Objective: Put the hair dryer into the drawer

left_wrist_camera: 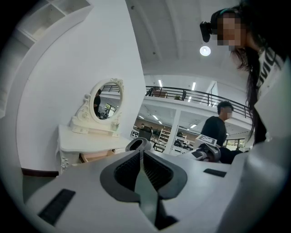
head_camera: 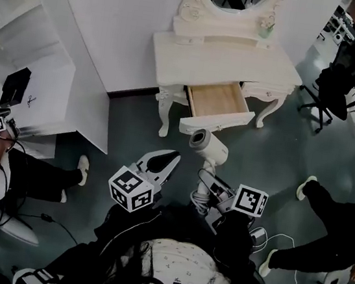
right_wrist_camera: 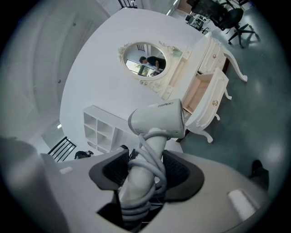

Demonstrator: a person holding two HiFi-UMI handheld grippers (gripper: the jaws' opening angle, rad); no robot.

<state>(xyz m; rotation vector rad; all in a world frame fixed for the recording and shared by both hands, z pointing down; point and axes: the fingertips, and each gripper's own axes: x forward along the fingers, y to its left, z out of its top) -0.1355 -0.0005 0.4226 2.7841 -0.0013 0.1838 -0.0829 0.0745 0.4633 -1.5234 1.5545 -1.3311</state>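
The white hair dryer (head_camera: 208, 145) hangs in the air in front of the dressing table (head_camera: 221, 62), nozzle toward the table. My right gripper (head_camera: 208, 187) is shut on its handle, which has the cord wound round it (right_wrist_camera: 146, 166). The wooden drawer (head_camera: 217, 101) stands pulled out just beyond the dryer; in the right gripper view the drawer (right_wrist_camera: 200, 91) lies past the dryer's body (right_wrist_camera: 159, 119). My left gripper (head_camera: 165, 162) hovers to the left of the dryer, its pads (left_wrist_camera: 128, 170) together with nothing between them. The dryer's nozzle (left_wrist_camera: 138, 144) shows just past them.
An oval mirror (left_wrist_camera: 107, 100) tops the table. A white shelf unit (head_camera: 20, 50) stands at the left, where a seated person (head_camera: 3, 166) holds other grippers. Another person's legs (head_camera: 330, 219) and floor cables (head_camera: 275, 240) are at the right, an office chair (head_camera: 344, 76) behind.
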